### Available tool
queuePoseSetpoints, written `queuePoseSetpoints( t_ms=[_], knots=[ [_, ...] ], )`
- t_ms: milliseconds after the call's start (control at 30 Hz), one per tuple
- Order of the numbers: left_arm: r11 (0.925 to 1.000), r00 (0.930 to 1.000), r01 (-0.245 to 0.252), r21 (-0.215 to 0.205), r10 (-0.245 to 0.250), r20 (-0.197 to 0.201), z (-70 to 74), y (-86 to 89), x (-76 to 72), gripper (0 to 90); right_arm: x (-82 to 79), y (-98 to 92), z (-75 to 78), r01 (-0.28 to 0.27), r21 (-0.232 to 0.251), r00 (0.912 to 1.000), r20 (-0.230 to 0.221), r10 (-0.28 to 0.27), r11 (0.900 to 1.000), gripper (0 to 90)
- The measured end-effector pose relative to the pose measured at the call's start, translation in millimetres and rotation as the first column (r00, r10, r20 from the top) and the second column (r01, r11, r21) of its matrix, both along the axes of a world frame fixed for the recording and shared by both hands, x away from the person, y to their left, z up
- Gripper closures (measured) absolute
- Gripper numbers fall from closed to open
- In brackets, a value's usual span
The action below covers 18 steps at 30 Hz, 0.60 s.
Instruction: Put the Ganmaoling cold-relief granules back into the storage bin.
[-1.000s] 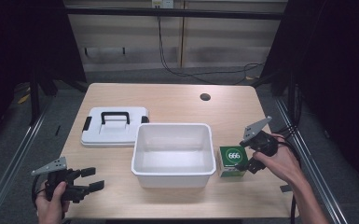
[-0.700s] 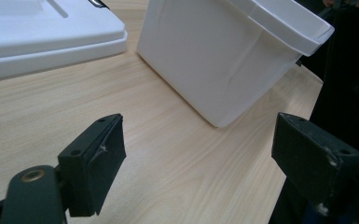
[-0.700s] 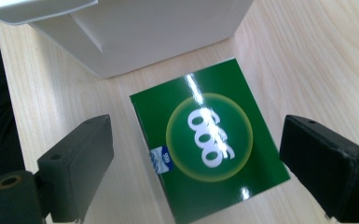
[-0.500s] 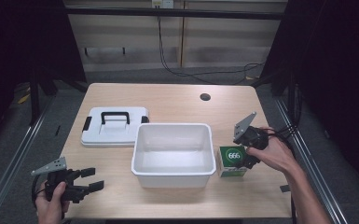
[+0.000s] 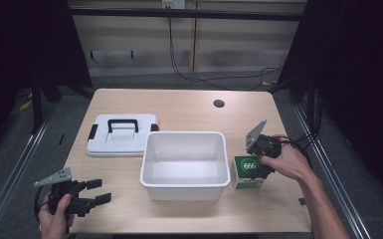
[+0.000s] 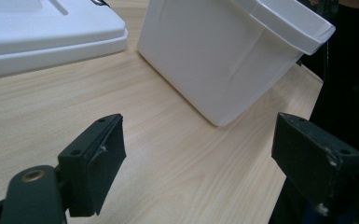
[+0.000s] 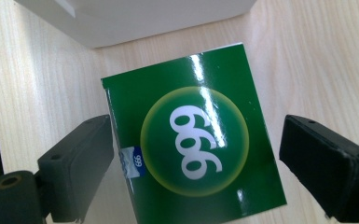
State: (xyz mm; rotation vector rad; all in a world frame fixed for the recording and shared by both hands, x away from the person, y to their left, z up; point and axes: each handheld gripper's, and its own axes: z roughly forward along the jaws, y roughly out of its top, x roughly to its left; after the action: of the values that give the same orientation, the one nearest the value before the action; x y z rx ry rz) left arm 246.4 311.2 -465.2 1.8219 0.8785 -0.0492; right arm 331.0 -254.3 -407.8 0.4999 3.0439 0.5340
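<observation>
- The right gripper [image 5: 261,162] is now sitting directly over the green box [image 5: 247,173]; one second back it was standing off to the box's right, and half a second back it was already tilting in toward it.
- In the right gripper view, the green box [image 7: 193,142] is lying between the two black jaws, which are spread wide on either side of it. Neither pad is touching the carton yet, so nothing is being gripped.
- The green box is resting on the table [image 5: 179,107], just beside the right wall of the white tub [image 5: 185,162], and is showing no displacement against the earlier pictures.
- The left gripper [image 5: 87,193] is staying where it was at the near left corner of the table, jaws apart and holding nothing. Its own view is looking across bare wood toward the white tub [image 6: 233,56] and the lid [image 6: 42,37].
- The lid [image 5: 122,134] is lying flat to the left of the tub, leaving the tub uncovered.
- Judgement: the approach is finishing and the grasp is pending. Closing on the carton is the likely next action, presumably for transfer into the tub.
</observation>
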Motion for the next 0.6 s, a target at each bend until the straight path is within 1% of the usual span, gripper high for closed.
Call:
queuePoseSetpoints(
  t_ms=[33,100,133,200,267,367,400,433,467,500,533,567,600],
  knots=[
    [1.0000,1.0000,0.002,0.004,-0.002,0.004,0.0,0.1,0.2,17.4,-0.3,1.3,-1.4,0.001,-0.014,1.0000,-0.007,-0.001,1.000,9.3],
    [1.0000,1.0000,0.000,0.000,0.000,0.001,0.1,0.0,-0.2,17.3,-1.0,3.8,-4.7,-0.016,-0.032,0.9998,-0.012,0.016,0.999,9.3],
    [1.0000,1.0000,-0.003,-0.004,0.003,0.000,0.1,0.1,-0.5,17.4,-0.6,4.2,-5.5,-0.029,-0.032,0.9995,-0.013,0.029,0.999,9.3],
    [1.0000,1.0000,-0.001,-0.004,0.001,-0.001,0.1,0.5,-0.5,17.3,-0.8,4.1,-5.9,-0.032,-0.039,0.9991,-0.028,0.031,0.999,9.3],
    [1.0000,1.0000,0.000,-0.002,0.000,-0.001,-0.1,0.3,-0.2,17.4,-0.8,4.6,-8.0,-0.052,-0.052,0.9986,-0.015,0.051,0.997,9.3],
    [1.0000,1.0000,0.000,0.001,0.000,-0.001,-0.1,0.1,0.0,17.3,-1.2,6.4,-10.3,-0.048,-0.082,0.9985,-0.030,0.046,0.995,9.6],
    [1.0000,1.0000,0.000,0.002,0.000,-0.001,-0.1,0.1,-0.1,17.4,0.0,6.9,-11.5,-0.054,-0.082,0.9983,-0.028,0.052,0.995,9.7],
    [1.0000,1.0000,-0.001,0.002,0.001,-0.001,-0.1,0.2,-0.1,17.4,-0.6,8.0,-12.1,-0.051,-0.098,0.9982,-0.038,0.047,0.994,10.0],
    [1.0000,1.0000,-0.001,-0.001,0.001,-0.003,-0.1,0.1,-0.3,17.3,0.7,9.0,-13.7,-0.063,-0.101,0.9976,-0.036,0.060,0.993,10.5],
    [1.0000,1.0000,-0.004,0.000,0.004,-0.003,-0.2,0.2,-0.3,17.4,0.1,10.4,-14.2,-0.044,-0.112,0.9981,-0.048,0.039,0.993,11.6],
    [1.0000,1.0000,-0.003,0.000,0.003,-0.004,-0.3,0.2,-0.1,17.4,1.9,11.7,-14.7,-0.044,-0.117,0.9977,-0.056,0.037,0.992,12.0],
    [1.0000,1.0000,-0.003,0.000,0.003,-0.005,-0.3,0.2,-0.1,17.3,2.4,12.8,-14.3,-0.059,-0.130,0.9967,-0.063,0.051,0.990,12.3],
    [1.0000,1.0000,-0.003,0.000,0.003,-0.003,-0.3,0.2,-0.1,17.4,2.3,14.4,-14.1,-0.057,-0.139,0.9968,-0.064,0.048,0.989,12.5]
  ],
)
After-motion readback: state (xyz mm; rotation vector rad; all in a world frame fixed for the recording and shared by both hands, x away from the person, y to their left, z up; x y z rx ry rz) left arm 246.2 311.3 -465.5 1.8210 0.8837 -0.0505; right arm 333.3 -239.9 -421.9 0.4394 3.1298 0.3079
